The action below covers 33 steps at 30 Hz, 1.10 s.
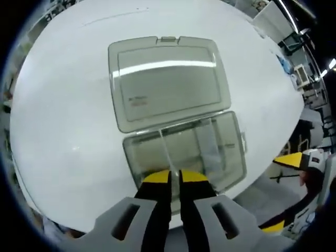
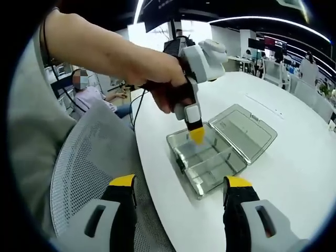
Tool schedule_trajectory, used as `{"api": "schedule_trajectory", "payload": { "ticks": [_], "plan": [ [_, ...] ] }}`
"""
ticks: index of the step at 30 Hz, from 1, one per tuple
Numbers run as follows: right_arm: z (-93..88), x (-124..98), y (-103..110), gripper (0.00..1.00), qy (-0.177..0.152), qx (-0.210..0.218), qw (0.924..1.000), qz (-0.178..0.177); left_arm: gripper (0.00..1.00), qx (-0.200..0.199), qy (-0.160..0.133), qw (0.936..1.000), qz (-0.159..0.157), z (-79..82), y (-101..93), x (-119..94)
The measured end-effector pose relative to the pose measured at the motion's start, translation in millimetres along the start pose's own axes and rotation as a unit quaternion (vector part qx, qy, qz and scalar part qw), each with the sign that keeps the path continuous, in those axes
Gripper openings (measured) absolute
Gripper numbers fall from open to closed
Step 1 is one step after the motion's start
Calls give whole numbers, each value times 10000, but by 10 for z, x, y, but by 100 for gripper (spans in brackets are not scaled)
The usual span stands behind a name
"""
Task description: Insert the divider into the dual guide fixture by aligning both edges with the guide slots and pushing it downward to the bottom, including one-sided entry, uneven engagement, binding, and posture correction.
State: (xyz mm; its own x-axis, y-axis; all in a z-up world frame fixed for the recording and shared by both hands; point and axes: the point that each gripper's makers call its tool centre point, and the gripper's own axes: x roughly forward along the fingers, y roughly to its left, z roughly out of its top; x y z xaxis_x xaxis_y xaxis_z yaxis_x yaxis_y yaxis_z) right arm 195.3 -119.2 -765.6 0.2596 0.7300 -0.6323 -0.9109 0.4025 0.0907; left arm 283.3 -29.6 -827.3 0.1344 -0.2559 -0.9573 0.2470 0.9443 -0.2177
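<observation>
Divider going into the open box

The left gripper (image 1: pixel 174 176), fingers nearly closed on the thin clear divider (image 1: pixel 167 152), held it upright over the box (image 1: pixel 231 157) on the worktop (image 1: pixel 63 131) to meet the slots; the right gripper (image 2: pixel 181 189) waited wide open, empty.

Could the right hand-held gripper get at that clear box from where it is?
Probably yes. The right hand-held gripper is open and off the table edge, with bare table between it and the box. But the left hand-held gripper is already down in the near compartments.
</observation>
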Motion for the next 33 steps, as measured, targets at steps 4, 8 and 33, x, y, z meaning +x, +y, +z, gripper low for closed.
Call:
{"api": "schedule_trajectory", "payload": {
  "ticks": [4,8,33],
  "plan": [
    [-2,-2,-19,64,-58,29,10000,-13,1,54,26,10000,54,-2,-3,-39],
    [2,-11,-29,64,-114,55,9999,-25,1,63,38,9999,83,8,2,-75],
    [12,-31,-49,64,-290,80,9995,-18,0,157,-99,9996,197,103,-74,-250]
  ]
}}
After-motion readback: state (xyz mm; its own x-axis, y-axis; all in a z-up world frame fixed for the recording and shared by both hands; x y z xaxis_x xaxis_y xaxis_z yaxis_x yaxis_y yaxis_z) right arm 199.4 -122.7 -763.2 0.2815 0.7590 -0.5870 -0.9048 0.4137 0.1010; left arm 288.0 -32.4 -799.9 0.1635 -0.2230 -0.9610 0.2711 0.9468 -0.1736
